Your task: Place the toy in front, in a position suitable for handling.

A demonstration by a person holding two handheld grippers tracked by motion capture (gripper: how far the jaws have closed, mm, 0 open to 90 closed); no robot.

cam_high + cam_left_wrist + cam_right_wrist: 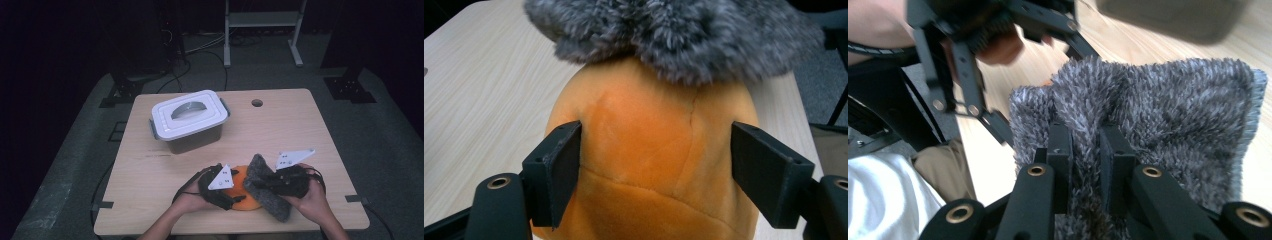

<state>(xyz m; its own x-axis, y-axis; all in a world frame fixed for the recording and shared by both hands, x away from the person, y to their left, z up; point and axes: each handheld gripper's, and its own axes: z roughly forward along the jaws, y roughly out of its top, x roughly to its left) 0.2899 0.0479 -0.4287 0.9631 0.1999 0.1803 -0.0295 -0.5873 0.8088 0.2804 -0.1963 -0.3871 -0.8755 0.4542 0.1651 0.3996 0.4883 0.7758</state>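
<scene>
An orange plush toy [240, 192] is being gripped at the near edge of the wooden table [300, 130], well in front of the white-lidded storage box [190, 120], with a grey fuzzy cloth [267, 187] being laid over its right side. The toy is being clasped by the left gripper [656, 170] — its jaws spread wide around the plush body, pads pressing the flanks. The cloth is being pinched in a fold by the right gripper [1083, 150], its jaws drawn nearly together — just right of the toy.
</scene>
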